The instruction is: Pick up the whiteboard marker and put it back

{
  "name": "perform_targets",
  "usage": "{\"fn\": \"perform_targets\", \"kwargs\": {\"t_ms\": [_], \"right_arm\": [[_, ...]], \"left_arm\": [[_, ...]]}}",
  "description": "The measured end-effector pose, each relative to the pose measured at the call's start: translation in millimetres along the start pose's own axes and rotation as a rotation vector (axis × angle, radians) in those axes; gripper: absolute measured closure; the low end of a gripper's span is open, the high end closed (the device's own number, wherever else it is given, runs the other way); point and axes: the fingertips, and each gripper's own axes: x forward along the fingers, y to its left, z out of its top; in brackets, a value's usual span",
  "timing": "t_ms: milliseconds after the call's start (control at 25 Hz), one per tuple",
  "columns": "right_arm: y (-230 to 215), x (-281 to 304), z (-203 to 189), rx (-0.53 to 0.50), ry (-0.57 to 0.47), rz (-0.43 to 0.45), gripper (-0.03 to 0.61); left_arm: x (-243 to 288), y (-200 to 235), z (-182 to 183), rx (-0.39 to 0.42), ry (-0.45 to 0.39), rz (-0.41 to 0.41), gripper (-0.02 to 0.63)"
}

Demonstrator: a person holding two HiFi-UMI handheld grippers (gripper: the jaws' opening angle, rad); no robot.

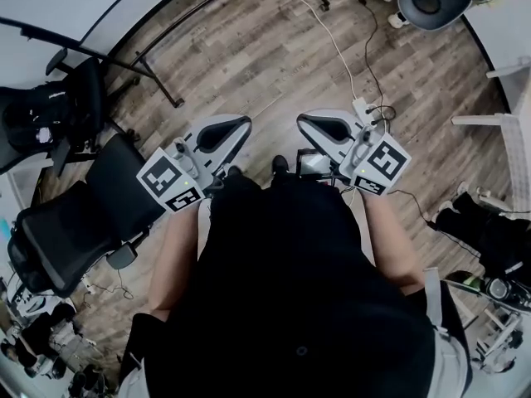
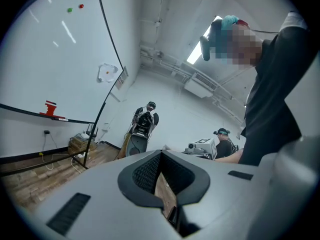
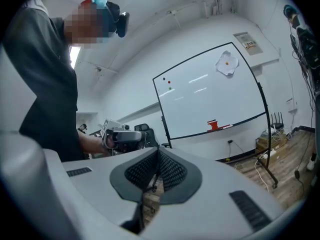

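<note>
In the head view, black mesh office chairs stand at the far left on the wood-plank floor. The person holds both tools side by side close in front of the body. The grey left gripper is just left of centre and the grey right gripper just right of it, a little apart from each other. A thin white cable runs across the floor beyond the right one.

The left gripper view shows a large black-framed whiteboard at the left, well away from the tool. On the board's ledge a small red block stands, and just beside it lies a thin red-and-pale stick. It looks like the whiteboard marker, though it is too small to be sure. In the foreground the left gripper's black textured fingers meet at their tips with nothing between them.

In the right gripper view the same board appears at the right, with the red block and the marker on its ledge. This gripper's fingers are likewise pressed together and empty.
</note>
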Motion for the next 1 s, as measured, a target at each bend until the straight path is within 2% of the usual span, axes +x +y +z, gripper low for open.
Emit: {"fn": "perform_targets", "kwargs": {"t_ms": [200, 440, 760, 1000], "right_arm": [[-19, -7, -5, 0.007, 0.028, 0.011, 0.558], [-50, 17, -5, 0.036, 0.030, -0.017, 0.558], [-108, 86, 7, 0.069, 0.110, -0.029, 0.558], [-146, 154, 28, 0.059, 0.171, 0.005, 0.558]], "left_arm": [[5, 12, 7, -0.004, -0.011, 0.039, 0.601], [-1, 58, -3, -0.064, 0.005, 0.067, 0.601], [5, 151, 30, -0.098, -0.051, 0.039, 0.601], [-11, 224, 49, -0.147, -0.095, 0.061, 0.601]]}}
